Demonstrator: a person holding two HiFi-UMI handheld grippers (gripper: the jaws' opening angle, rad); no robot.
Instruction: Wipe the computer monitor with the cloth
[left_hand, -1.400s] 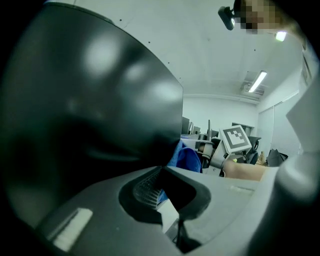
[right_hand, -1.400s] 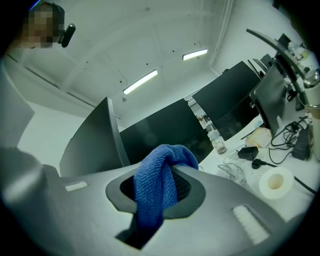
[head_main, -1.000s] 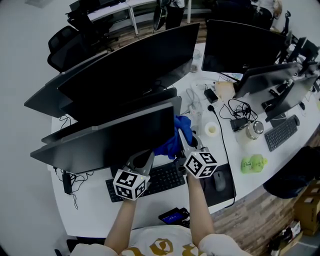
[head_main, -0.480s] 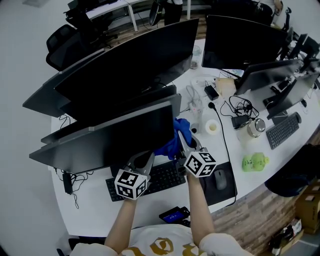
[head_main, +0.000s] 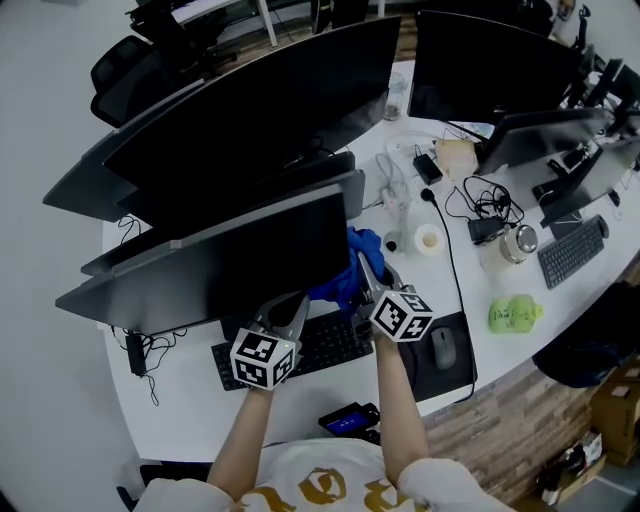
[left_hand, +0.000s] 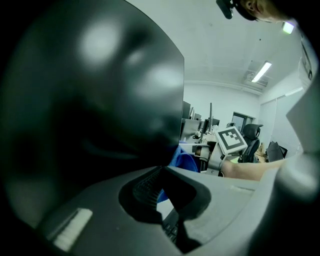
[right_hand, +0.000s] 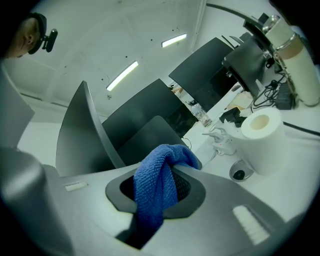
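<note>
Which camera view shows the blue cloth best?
The right gripper view: the cloth is central, clamped in the right gripper, weave clear. The head view shows a blue bunch at the monitor's right edge; the left gripper view only a sliver.

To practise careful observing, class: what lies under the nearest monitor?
A black keyboard lies on the desk beneath the monitor; the overhanging screen hides its far part.

Blue cloth (head_main: 352, 268) bunched, seemingly against the dark monitor (head_main: 250, 265) edge.
</note>
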